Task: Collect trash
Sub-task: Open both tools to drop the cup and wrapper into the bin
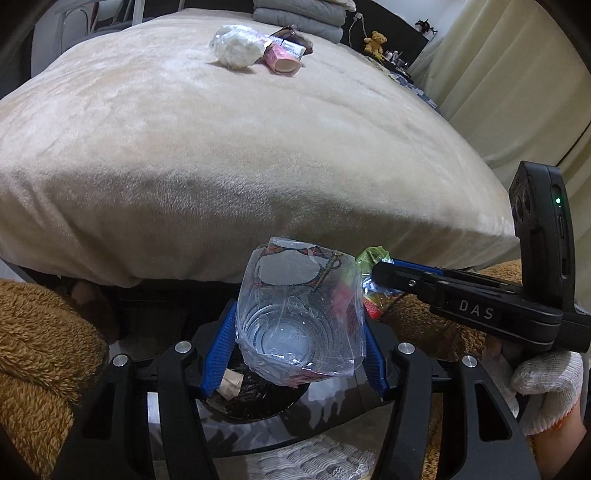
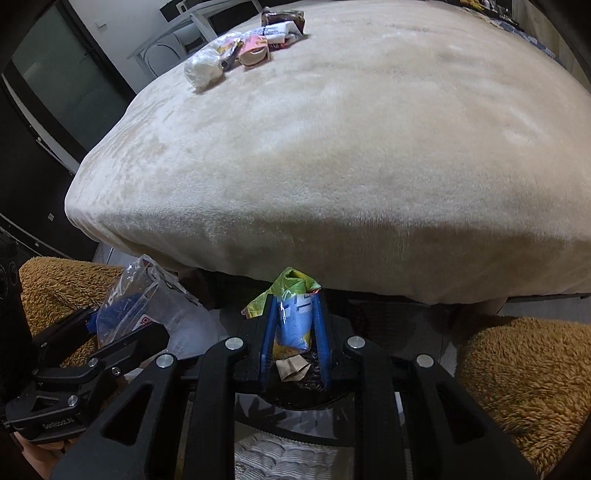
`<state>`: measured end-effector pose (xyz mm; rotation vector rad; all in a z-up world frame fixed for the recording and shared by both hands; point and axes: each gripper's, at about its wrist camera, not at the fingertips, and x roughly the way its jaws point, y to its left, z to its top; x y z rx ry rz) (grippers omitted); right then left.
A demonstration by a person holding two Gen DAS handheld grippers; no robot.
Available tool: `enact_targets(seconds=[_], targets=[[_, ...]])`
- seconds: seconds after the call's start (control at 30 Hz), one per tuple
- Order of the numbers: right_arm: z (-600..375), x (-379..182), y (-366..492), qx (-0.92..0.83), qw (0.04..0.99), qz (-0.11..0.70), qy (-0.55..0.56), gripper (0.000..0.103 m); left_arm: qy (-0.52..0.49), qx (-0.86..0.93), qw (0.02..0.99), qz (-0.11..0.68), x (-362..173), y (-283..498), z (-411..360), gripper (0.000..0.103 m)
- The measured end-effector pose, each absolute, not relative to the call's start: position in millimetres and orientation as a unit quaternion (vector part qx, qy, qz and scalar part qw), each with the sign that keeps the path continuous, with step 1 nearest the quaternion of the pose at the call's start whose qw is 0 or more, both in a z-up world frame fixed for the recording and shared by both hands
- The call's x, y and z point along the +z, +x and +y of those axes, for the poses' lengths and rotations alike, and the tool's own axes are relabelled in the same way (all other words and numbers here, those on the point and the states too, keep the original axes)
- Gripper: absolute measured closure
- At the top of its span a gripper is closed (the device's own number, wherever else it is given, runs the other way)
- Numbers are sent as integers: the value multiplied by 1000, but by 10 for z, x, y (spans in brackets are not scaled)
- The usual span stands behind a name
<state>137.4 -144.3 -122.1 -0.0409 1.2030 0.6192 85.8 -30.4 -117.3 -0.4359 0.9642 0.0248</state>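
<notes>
— What has each hand got, from where you stand?

— The left gripper (image 1: 295, 343) has its jaws clamped on a clear plastic cup (image 1: 301, 314), one blue pad against each side, the mouth facing back at us. The cup is crumpled, with a printed film lid half peeled at its far end. The right gripper (image 2: 293, 325) has its jaws nearly together, pinching a crumpled snack wrapper (image 2: 293, 317), green and yellow above, pale blue between the pads.

— And below the jaws?

— A dark bin (image 2: 295, 387) sits right under both pairs of jaws. I see a scrap of brown paper (image 2: 291, 367) lying in it; the rest of the inside is too dark to read, and the gripper frames cover most of its rim.

— Anything left beyond the jaws?

— Far ahead of them, on the beige bed (image 1: 258, 147), a small heap: a white wad in clear plastic (image 1: 234, 50), a pink carton (image 1: 282, 59) and a dark wrapper (image 1: 291, 35) behind it, touching one another. What else is in the heap is too small to tell.

— To the sides?

— A brown fuzzy fabric (image 2: 524, 373) lies either side of the jaws, cut off by the frame edges. A hand in a white knit glove (image 1: 543, 384) holds the right gripper's handle.
</notes>
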Motion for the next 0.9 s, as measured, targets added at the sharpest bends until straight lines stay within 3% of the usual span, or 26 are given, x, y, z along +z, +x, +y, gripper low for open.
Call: enact_targets(seconds=[0.3, 0.63, 0.9], targets=[[-1395, -1333, 1418, 277, 764, 582, -21, 81, -236, 23, 827, 510, -1418, 912, -239, 45], [-1439, -1398, 1471, 271, 754, 599, 5, 76, -245, 13, 824, 511, -1437, 928, -245, 33], [-1482, -1391, 1489, 267, 753, 601, 17, 75, -254, 16, 825, 505, -1429, 904, -206, 33]])
